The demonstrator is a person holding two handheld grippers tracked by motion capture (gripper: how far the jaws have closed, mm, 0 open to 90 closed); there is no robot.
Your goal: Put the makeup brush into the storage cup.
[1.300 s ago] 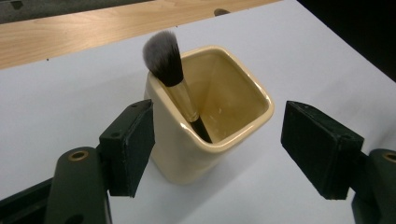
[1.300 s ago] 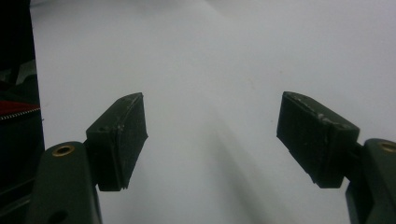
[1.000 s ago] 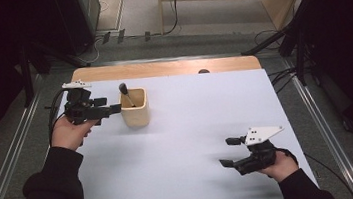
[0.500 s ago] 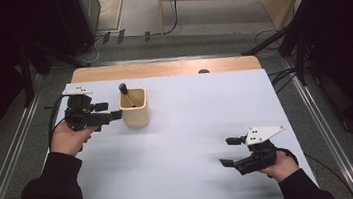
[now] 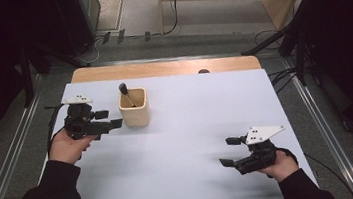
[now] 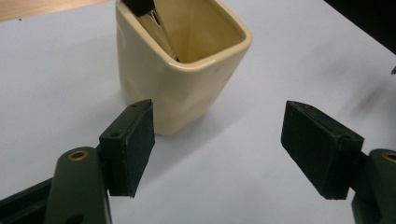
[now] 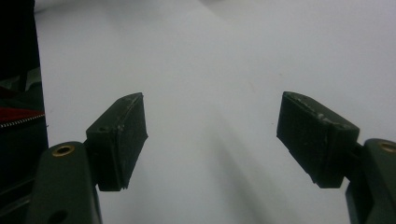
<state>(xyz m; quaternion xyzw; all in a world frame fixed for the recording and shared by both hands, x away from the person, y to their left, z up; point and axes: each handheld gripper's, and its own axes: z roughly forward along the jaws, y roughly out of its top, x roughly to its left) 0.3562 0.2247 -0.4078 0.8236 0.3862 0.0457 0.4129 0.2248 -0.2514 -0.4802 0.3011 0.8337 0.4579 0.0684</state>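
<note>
Meanwhile, the right tongs [image 5: 228,151] rested spread and empty on the desk [image 5: 193,128]; farther off, the left tongs [image 5: 111,119], also spread, had backed slightly from the cup [image 5: 134,109] holding a tool [image 5: 125,92], suggesting its placement was done.

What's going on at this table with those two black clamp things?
A person holds a gripper in each hand over a white table. The left gripper, jaws open, sits just short of a cream cup with a black-handled tool standing inside it, not touching it. The right gripper waits open near the table's front right, holding nothing.
</note>
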